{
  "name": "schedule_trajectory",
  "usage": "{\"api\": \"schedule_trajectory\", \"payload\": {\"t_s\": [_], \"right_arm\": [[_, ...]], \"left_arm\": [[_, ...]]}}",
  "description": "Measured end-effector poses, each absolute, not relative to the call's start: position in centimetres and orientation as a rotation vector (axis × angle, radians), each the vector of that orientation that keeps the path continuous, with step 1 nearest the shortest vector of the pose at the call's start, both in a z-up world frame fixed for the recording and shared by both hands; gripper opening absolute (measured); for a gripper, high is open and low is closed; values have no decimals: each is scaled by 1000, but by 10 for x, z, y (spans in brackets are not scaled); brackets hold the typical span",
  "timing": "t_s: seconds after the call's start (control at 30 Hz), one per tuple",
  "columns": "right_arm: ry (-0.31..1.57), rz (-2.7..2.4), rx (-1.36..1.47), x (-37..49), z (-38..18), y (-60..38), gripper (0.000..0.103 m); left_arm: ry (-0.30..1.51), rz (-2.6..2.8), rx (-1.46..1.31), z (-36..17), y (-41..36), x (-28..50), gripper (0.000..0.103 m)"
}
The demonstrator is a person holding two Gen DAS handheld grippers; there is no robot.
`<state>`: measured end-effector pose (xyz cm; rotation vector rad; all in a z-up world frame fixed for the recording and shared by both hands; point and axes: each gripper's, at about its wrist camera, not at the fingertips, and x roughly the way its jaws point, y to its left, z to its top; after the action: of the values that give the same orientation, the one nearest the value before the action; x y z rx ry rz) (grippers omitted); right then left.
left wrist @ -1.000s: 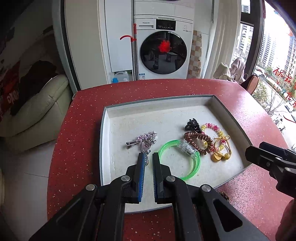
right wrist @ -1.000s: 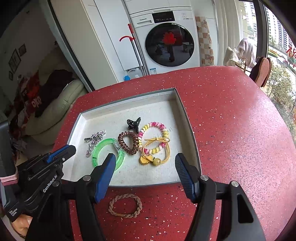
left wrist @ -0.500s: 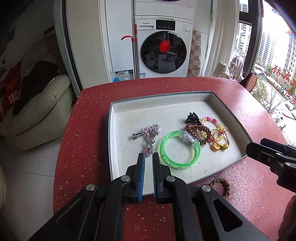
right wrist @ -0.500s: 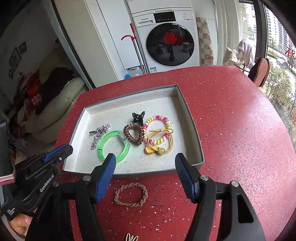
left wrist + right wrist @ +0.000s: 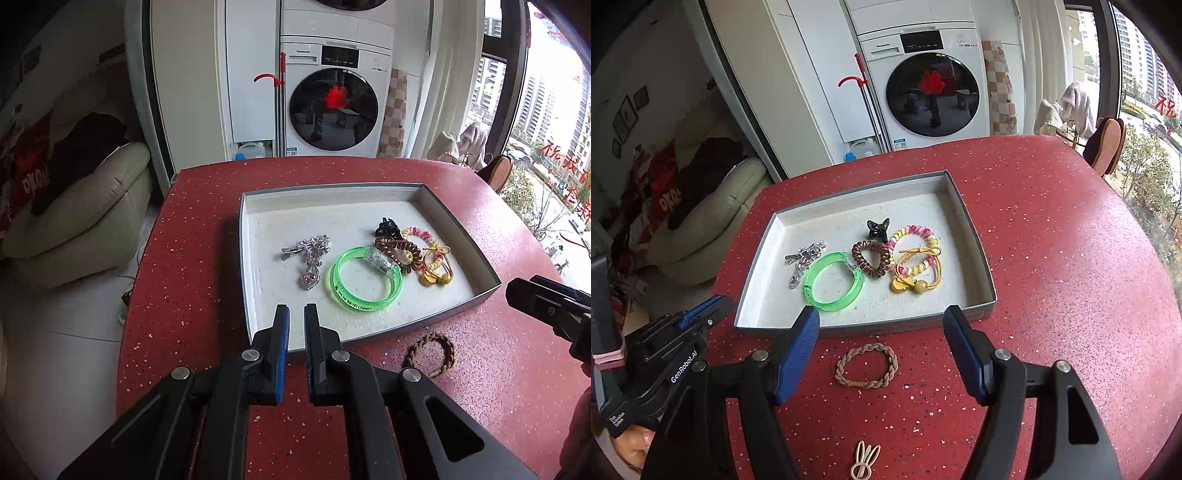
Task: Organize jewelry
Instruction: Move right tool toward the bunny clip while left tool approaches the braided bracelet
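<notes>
Left wrist view: the left gripper (image 5: 296, 314) is seen with its jaws nearly together and nothing between them, poised over the near rim of a shallow grey tray (image 5: 458, 312) set on a red speckled bench (image 5: 192, 236). Inside the tray a silver rhinestone hair clip (image 5: 309, 254) is laid apart on the left, beside a green translucent bangle (image 5: 364, 282). A brown spiral hair tie (image 5: 397, 249), a black claw clip (image 5: 388, 227) and yellow and pink hair ties (image 5: 436, 262) are clustered on the right, apparently gathered there as sorted pieces. A braided brown hair tie (image 5: 430, 354) is left on the bench just outside the tray, near the right gripper (image 5: 546, 306), only partly shown at the edge.

Right wrist view: the right gripper (image 5: 881, 321) is seen with its jaws wide and opening, nothing between the pads. They are spread to either side of the braided brown hair tie (image 5: 866, 365), which lies flat on the bench (image 5: 1052, 258) just before the tray (image 5: 975, 236), so this piece is judged the likely next pick. A small beige rabbit-shaped clip (image 5: 864, 461) is lying nearer still, also outside the tray. The left gripper (image 5: 701, 306) is held low at the left, clear of the jewelry
</notes>
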<state>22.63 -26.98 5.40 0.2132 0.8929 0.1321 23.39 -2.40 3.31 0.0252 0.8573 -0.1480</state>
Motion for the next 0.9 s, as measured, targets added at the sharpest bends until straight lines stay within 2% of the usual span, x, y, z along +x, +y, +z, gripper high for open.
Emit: {"api": "schedule_trajectory", "payload": {"t_s": [0.07,0.1,0.13,0.4,0.5,0.57,0.6,0.73,0.9], "right_arm": [[885,132,213,221,57,-269,77],[883,132,214,219,58,-269,77],[881,133,215,217,59,-269,77],[879,137,233,199,61,-270,81],[878,150,239,191,60,-269,85],[863,151,230,185,60,-266,92],[851,153,224,181,61,-265,102],[809,163,197,164,62,-259,103],[880,149,213,152,48,-261,103]], "left_arm": [[858,-147,22,33,-22,229,26],[858,-147,21,33,-21,227,40],[861,-146,19,33,-20,225,103],[811,-128,28,32,-19,211,103],[818,-125,23,28,-18,209,103],[823,-119,23,26,-17,205,103],[822,-115,25,26,-17,203,103],[824,-122,34,22,-17,197,103],[837,-126,45,18,-15,187,103]]}}
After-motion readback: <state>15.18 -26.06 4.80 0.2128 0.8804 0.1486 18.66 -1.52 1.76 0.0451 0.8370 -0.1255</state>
